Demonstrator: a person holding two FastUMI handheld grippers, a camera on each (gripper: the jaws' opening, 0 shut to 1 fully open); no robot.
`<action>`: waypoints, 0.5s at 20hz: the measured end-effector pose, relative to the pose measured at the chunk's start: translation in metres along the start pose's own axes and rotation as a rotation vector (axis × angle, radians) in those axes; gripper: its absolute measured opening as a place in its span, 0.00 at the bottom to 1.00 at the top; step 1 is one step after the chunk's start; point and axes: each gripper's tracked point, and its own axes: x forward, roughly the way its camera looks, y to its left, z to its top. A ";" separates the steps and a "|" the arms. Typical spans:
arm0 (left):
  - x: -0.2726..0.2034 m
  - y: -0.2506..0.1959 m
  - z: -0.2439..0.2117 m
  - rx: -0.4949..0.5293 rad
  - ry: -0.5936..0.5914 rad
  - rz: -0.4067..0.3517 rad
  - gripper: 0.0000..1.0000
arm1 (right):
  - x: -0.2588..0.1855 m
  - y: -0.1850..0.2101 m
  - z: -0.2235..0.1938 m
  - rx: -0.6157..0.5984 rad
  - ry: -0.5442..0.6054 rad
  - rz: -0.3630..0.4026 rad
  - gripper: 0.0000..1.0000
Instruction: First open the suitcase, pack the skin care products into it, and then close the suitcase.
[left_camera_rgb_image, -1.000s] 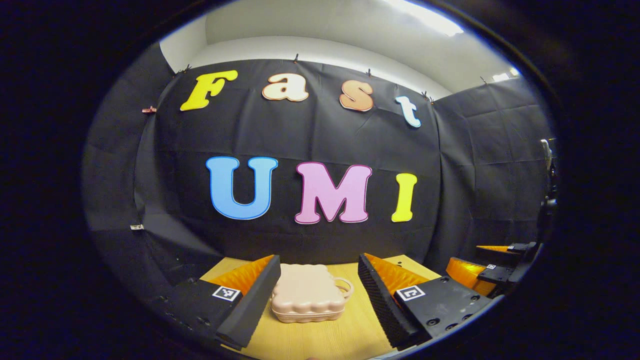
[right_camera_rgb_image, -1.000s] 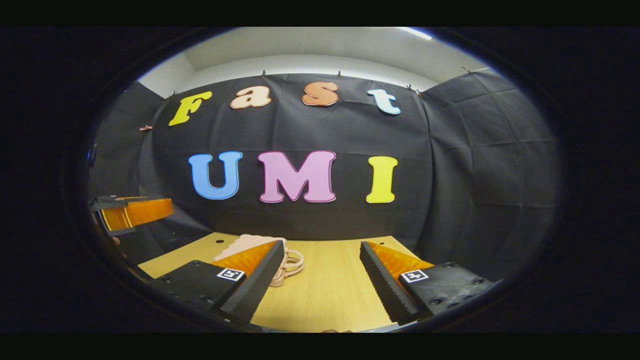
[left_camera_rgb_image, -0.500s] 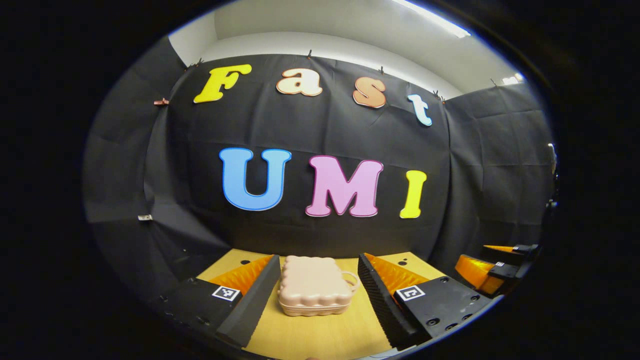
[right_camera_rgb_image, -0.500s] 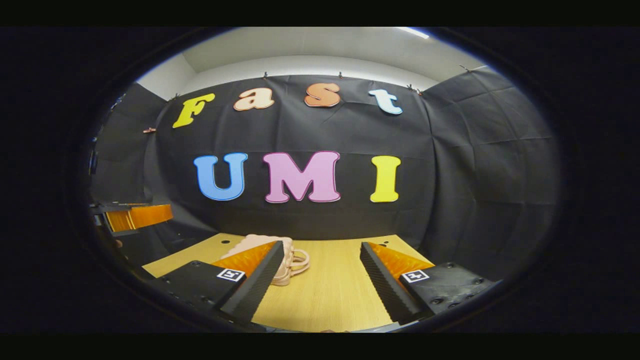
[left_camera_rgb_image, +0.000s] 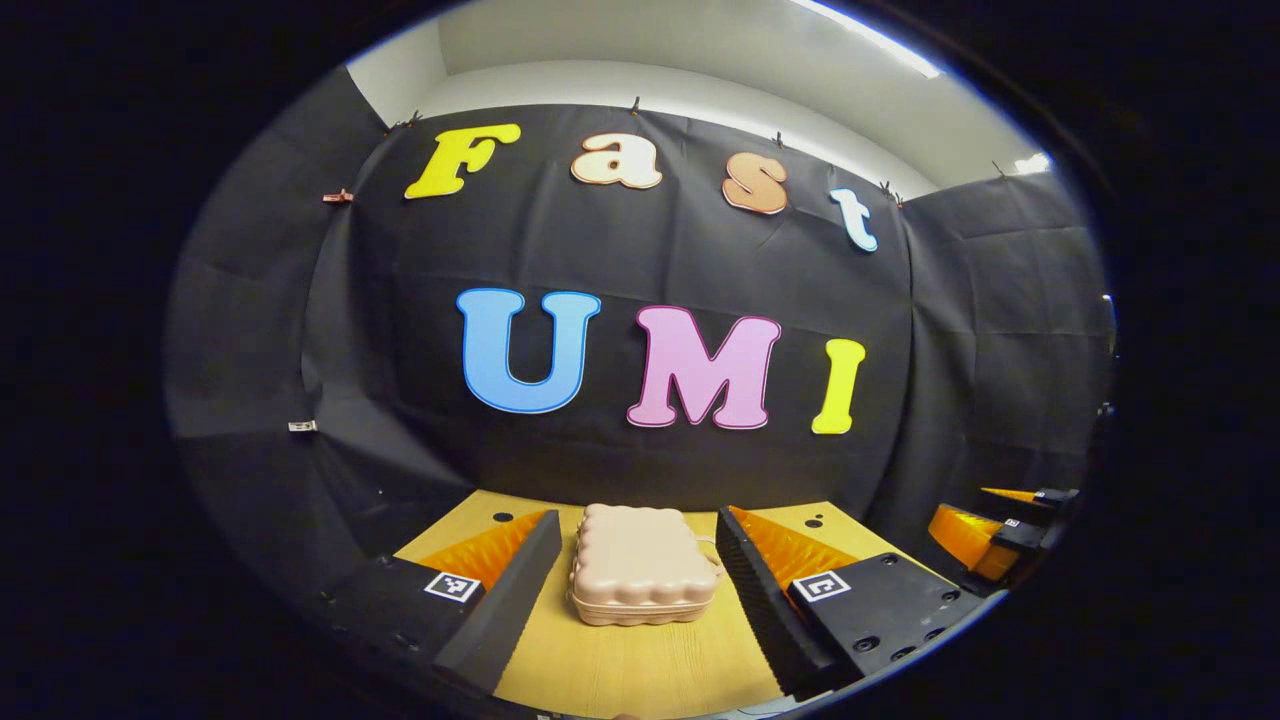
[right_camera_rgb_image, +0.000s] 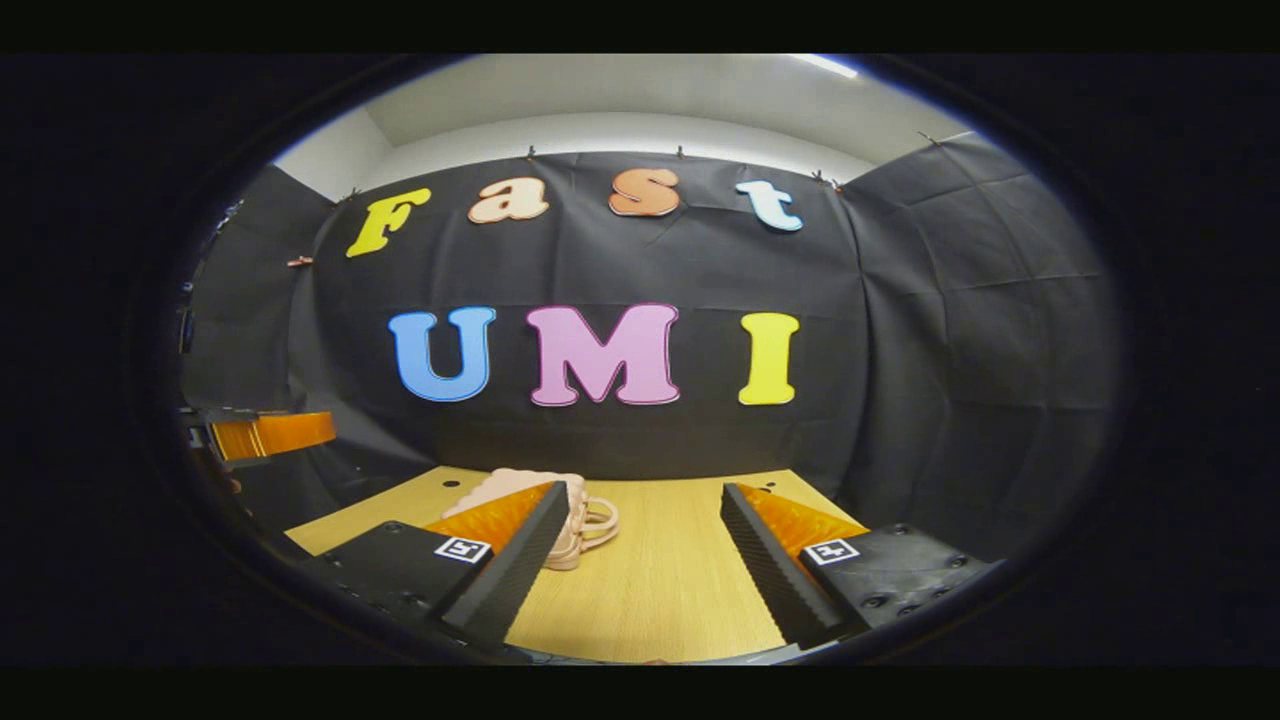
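Left gripper spread wide, nothing held; right gripper likewise wide apart & empty. Just ahead of left one, betw its fingers, pink suitcase lies flat on wooden table, lid down. Judging by that: task barely begun, opening, packing & closing all left.
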 end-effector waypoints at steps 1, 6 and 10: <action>-0.001 0.001 0.002 0.009 -0.002 0.001 0.98 | -0.001 0.002 0.000 -0.003 -0.002 0.004 0.97; -0.004 -0.002 0.005 0.021 -0.015 -0.012 0.97 | -0.003 0.014 -0.003 -0.007 0.008 0.038 0.97; -0.002 0.006 0.002 0.033 -0.007 0.004 0.97 | -0.004 0.021 0.000 -0.017 0.002 0.060 0.97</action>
